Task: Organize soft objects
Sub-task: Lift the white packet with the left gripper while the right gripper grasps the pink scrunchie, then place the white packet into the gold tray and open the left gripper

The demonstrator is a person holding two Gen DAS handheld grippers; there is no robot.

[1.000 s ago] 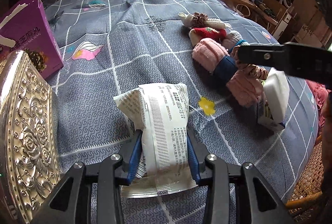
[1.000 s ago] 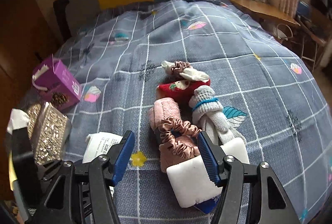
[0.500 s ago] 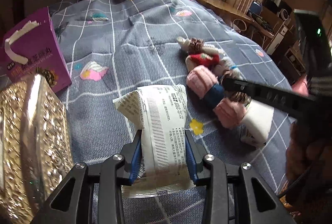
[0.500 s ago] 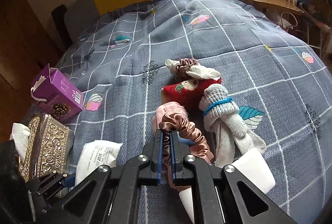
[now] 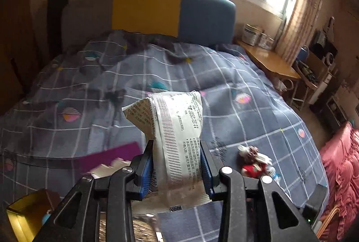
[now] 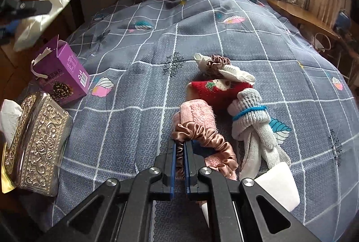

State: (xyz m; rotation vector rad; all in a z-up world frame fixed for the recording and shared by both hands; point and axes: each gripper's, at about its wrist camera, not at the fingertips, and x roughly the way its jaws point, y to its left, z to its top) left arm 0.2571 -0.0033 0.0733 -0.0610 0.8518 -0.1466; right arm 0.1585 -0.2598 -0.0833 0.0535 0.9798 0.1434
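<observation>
Gripper jaws first: the left gripper (image 5: 177, 165) pinches a white printed packet (image 5: 172, 136) between its blue pads at the lower centre of the left wrist view, the packet standing up out of the jaws, clear of the bed. Its back carries a long barcode strip and columns of small Chinese print; a date line reading roughly "2025/12/15" shows near the top, though the rest is too fine to read. In the right wrist view the same packet appears at the upper left, held off the bed.

At the lower centre of its own view, the right gripper (image 6: 179, 152) has its pads pressed together on a fold of the pink satin scrunchie (image 6: 208, 141), which lies on a rolled pink towel (image 6: 197, 114). Just right of these lie a red knitted sock (image 6: 219, 89) with a small face on it, a grey knitted sock (image 6: 251, 112) bound with a blue band, and at the top of the pile a cream item wrapped in a brown scrunchie (image 6: 217, 62). A white block (image 6: 280, 183) sits at the lower right.

All rest on a grey checked bedspread (image 6: 134, 107). At the left stand a purple carton (image 6: 60, 71) with Chinese lettering, a pinecone picture and a barcode, and an embossed silver tissue box (image 6: 38, 143).
</observation>
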